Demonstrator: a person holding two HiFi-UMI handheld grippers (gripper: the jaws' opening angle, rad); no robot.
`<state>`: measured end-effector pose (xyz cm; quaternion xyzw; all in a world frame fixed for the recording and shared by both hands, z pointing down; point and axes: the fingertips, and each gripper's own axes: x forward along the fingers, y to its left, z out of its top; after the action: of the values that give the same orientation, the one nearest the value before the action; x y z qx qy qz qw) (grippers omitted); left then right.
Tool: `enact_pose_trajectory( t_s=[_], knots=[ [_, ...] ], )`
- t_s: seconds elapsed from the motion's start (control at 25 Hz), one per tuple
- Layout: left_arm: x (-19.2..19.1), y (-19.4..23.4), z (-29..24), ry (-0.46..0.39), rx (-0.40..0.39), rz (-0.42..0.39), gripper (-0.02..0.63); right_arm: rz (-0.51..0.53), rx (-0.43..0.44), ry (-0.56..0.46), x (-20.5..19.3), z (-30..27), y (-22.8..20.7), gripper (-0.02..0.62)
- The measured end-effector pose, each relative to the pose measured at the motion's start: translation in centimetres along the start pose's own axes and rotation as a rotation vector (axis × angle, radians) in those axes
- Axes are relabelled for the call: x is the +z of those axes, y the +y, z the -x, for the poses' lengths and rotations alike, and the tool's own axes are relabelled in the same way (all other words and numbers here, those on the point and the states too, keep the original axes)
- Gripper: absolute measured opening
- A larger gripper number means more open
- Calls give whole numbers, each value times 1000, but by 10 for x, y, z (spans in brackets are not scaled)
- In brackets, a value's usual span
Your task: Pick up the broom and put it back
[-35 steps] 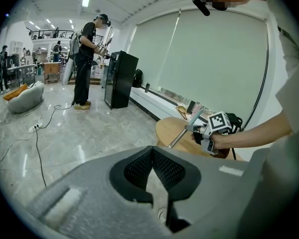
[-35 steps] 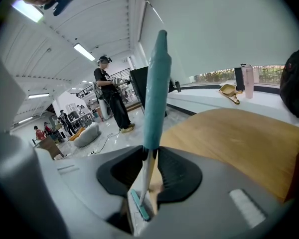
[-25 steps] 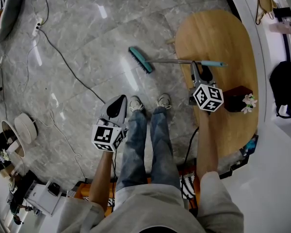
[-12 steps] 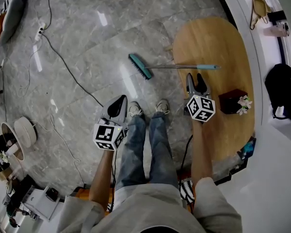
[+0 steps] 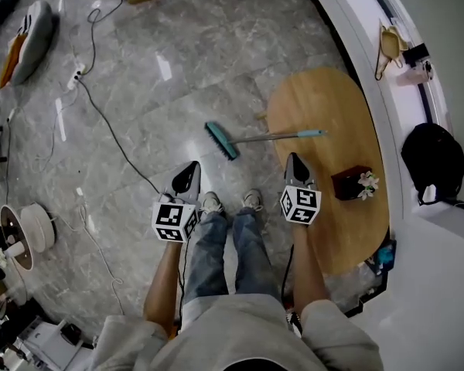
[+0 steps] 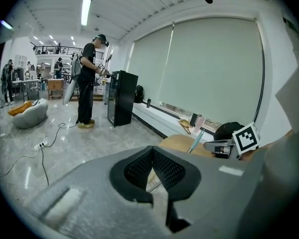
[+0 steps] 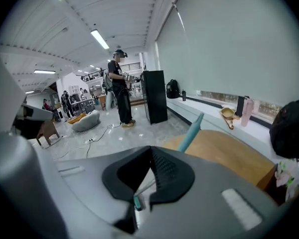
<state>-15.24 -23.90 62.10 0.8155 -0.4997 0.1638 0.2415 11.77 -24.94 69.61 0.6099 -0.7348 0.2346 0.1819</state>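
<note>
The broom lies with its teal brush head on the marble floor, and its thin handle runs right to a teal grip resting on the oval wooden table. My right gripper hovers over the table's near left edge, short of the handle, shut with nothing between its fingers. My left gripper hangs over the floor near the brush head, also shut and empty. The teal grip rises past the shut jaws in the right gripper view. The same grip shows in the left gripper view.
A dark box with flowers sits on the table, and a black backpack lies beyond it. Cables cross the floor on the left. My own shoes stand between the grippers. A person stands far off by a black cabinet.
My right gripper, open at the broom's grip a second ago, has drawn back toward me and shut empty. Both grippers have risen. The broom has stayed where it lay.
</note>
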Motion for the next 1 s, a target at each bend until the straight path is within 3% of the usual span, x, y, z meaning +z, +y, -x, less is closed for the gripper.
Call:
enact_pose_trajectory(
  t_s=[0.72, 1.0],
  knots=[
    [214, -1, 40, -272, 20, -84, 3, 123, 56, -271, 240, 72, 34, 0],
    [263, -12, 61, -315, 24, -108, 3, 147, 85, -337, 289, 101, 53, 0]
  ],
)
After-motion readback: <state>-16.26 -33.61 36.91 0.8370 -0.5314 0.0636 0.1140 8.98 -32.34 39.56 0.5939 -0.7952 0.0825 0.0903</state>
